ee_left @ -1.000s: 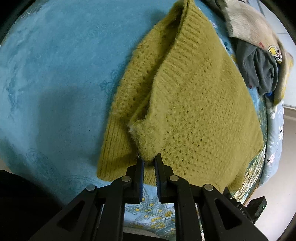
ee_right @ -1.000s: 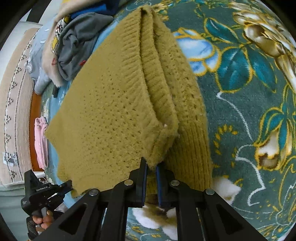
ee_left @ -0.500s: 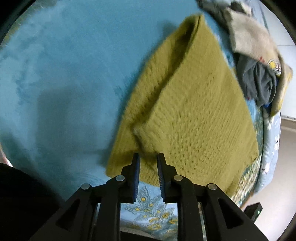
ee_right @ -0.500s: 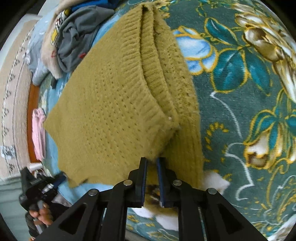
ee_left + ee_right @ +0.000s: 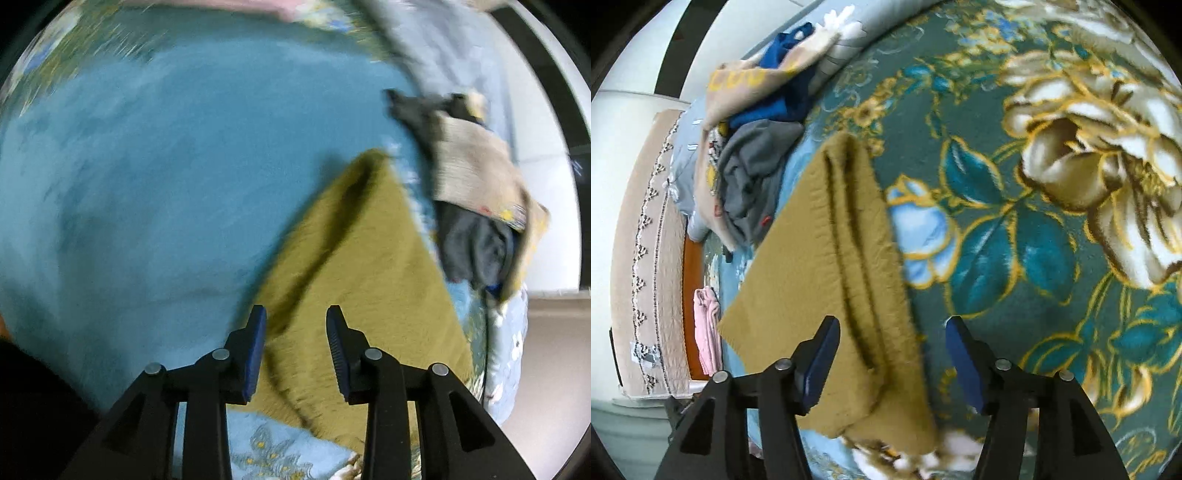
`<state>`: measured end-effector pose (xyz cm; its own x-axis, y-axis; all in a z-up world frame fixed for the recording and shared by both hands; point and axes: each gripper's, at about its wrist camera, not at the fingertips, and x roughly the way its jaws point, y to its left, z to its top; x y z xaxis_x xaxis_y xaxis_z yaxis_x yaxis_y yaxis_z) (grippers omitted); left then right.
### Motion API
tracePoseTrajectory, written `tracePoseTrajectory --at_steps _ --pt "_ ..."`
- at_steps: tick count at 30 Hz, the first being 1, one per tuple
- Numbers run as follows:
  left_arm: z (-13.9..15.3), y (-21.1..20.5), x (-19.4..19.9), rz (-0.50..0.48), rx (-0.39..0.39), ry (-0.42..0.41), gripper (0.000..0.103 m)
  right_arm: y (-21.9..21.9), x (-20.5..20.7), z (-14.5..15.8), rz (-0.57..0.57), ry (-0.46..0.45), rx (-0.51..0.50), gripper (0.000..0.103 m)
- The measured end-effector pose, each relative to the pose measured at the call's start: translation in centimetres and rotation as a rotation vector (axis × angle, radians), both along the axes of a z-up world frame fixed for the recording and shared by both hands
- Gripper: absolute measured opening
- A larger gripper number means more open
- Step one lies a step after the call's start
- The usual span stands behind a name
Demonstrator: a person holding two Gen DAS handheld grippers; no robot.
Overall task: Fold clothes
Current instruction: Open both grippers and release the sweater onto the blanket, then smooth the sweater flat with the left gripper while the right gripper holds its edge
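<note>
Left wrist view: the left gripper (image 5: 295,332) hangs with jaws apart and empty above the sweater (image 5: 369,266), folded flat on the bed (image 5: 166,166).

Right wrist view: the right gripper (image 5: 892,354) is likewise spread, empty. This sweater looks folded; the pile (image 5: 753,162) beside it remains.

The right gripper (image 5: 892,360) hangs with its jaws spread wide over the folded sweater (image 5: 827,295), gripping nothing. The sweater lies flat on the floral blanket (image 5: 1015,206), layered edges toward the blanket's middle. Beyond its far end sits a heap of clothes (image 5: 753,147); a pink garment (image 5: 707,328) lies past the blanket's left edge.
</note>
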<state>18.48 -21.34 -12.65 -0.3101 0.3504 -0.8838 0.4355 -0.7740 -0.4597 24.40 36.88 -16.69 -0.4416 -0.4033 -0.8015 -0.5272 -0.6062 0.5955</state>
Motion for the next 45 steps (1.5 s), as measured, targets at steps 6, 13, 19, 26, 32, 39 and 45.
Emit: tracePoseTrajectory --at_steps 6,13,19,26,32,39,45 --pt "0.6 6.6 -0.6 -0.250 0.008 0.010 0.034 -1.0 -0.4 -2.9 0.027 0.050 -0.175 0.063" --pt "-0.7 16.3 2.6 -0.596 0.043 -0.047 0.034 -1.8 -0.6 -3.3 0.072 0.042 -0.196 0.064" --pt "-3.8 19.6 4.2 -0.758 -0.036 -0.193 0.034 -0.2 -2.9 0.5 0.068 0.111 0.019 0.063" --pt "-2.0 17.2 3.5 -0.652 0.112 -0.112 0.034 -0.3 -9.7 3.2 0.125 0.229 0.060 0.063" --pt "0.8 11.5 -2.7 -0.403 0.140 0.066 0.034 -2.0 -13.3 2.1 0.153 0.230 0.004 0.063" --pt "-0.2 6.0 -12.0 -0.074 0.224 0.132 0.035 -2.8 -14.4 0.7 0.164 0.195 -0.031 0.063" --pt "-4.0 5.0 -16.0 -0.010 0.166 0.099 0.035 -2.0 -14.8 0.0 0.116 0.168 -0.023 0.063"
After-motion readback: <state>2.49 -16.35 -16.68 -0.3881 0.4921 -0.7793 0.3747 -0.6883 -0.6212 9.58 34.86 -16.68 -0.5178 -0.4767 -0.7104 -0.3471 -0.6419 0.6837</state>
